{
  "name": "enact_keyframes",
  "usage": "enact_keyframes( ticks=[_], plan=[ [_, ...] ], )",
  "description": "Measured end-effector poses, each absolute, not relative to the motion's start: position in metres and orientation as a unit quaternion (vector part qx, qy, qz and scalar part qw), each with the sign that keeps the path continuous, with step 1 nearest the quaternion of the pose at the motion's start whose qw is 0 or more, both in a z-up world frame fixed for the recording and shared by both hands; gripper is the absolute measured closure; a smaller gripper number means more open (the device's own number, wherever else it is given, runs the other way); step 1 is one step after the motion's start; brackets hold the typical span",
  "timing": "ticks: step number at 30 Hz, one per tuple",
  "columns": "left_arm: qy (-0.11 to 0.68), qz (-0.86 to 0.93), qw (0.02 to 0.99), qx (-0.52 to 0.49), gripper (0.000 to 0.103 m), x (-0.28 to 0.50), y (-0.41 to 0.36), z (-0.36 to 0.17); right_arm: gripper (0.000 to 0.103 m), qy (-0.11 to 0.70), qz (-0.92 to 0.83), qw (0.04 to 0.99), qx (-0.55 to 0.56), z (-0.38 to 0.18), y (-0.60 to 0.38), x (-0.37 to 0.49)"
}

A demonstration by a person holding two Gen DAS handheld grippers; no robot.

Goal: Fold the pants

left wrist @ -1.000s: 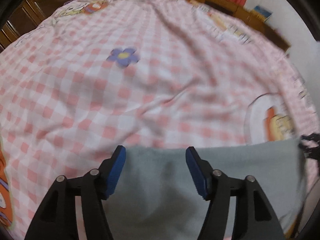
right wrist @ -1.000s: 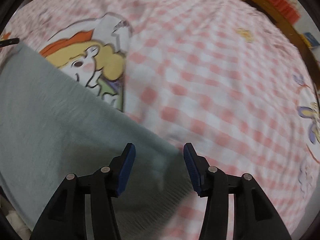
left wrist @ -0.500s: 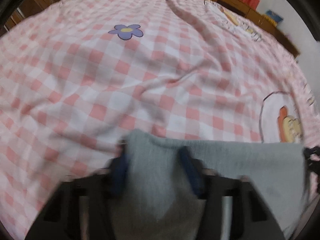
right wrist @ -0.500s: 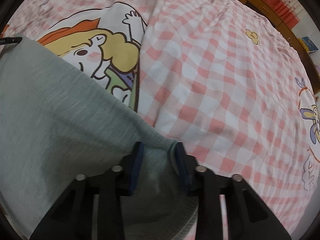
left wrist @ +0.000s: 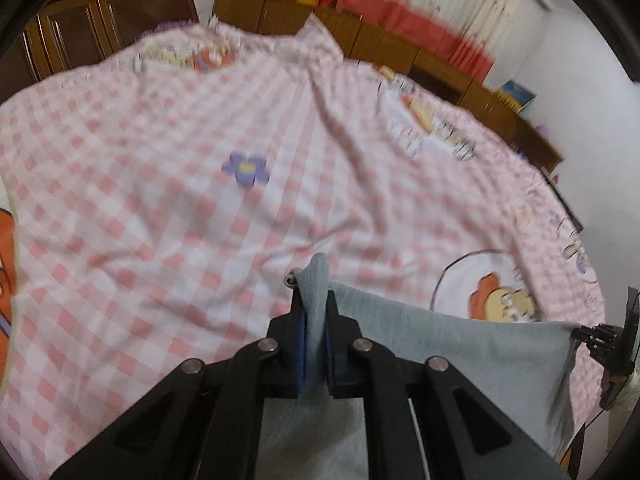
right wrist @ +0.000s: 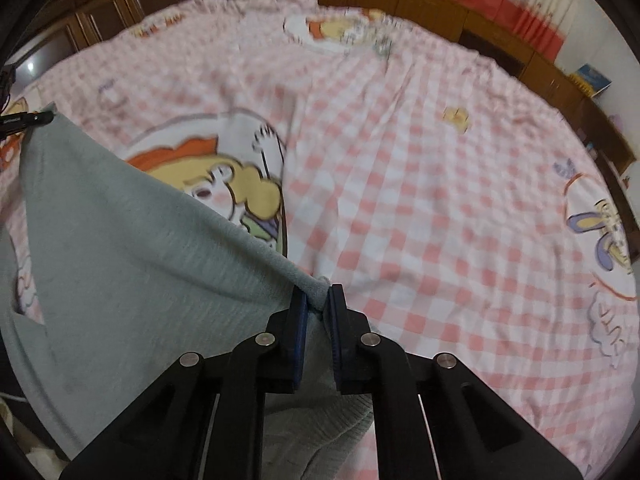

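The grey pants (right wrist: 120, 280) hang stretched above the pink checked bedspread (left wrist: 200, 220), one edge pinched tight in the left gripper (left wrist: 316, 312) and the other in the right gripper (right wrist: 318, 304), so it looks like grabbed and lifted, with every fold to come.

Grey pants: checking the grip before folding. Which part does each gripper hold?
Both hold the grey pants along one edge: left gripper at one corner, right gripper at the other.
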State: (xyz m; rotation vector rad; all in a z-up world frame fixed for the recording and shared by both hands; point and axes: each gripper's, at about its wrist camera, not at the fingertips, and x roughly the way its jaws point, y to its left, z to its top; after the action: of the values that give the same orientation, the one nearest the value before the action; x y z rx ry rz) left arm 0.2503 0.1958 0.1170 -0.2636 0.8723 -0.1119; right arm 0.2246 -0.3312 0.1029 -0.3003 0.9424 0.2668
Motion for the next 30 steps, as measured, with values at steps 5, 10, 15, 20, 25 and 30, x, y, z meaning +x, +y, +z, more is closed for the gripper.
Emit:
enact_keyframes(
  ticks=[5, 10, 15, 20, 25, 30],
  plan=[
    [0.377, -0.06, 0.913, -0.141, 0.096, 0.233, 0.204, 0.154, 0.092, 0.411, 0.119, 0.895, -0.129, 0.13, -0.342, 0.212],
    [0.353, -0.067, 0.924, -0.131, 0.096, 0.201, 0.21, 0.176, 0.092, 0.377, 0.134, 0.906, -0.136, 0.149, -0.345, 0.179],
    [0.352, -0.078, 0.924, -0.129, 0.096, 0.146, 0.22, 0.17, 0.094, 0.385, 0.159, 0.891, -0.178, 0.148, -0.336, 0.134],
    [0.353, -0.09, 0.927, -0.094, 0.096, 0.085, 0.223, 0.156, 0.094, 0.401, 0.18, 0.874, -0.208, 0.138, -0.33, 0.086],
    [0.358, -0.102, 0.922, -0.103, 0.096, 0.043, 0.23, 0.135, 0.095, 0.418, 0.193, 0.862, -0.213, 0.116, -0.329, 0.038],
    [0.376, -0.105, 0.915, -0.099, 0.095, 0.01, 0.228, 0.103, 0.095, 0.435, 0.196, 0.852, -0.214, 0.091, -0.329, 0.012]
  ],
)
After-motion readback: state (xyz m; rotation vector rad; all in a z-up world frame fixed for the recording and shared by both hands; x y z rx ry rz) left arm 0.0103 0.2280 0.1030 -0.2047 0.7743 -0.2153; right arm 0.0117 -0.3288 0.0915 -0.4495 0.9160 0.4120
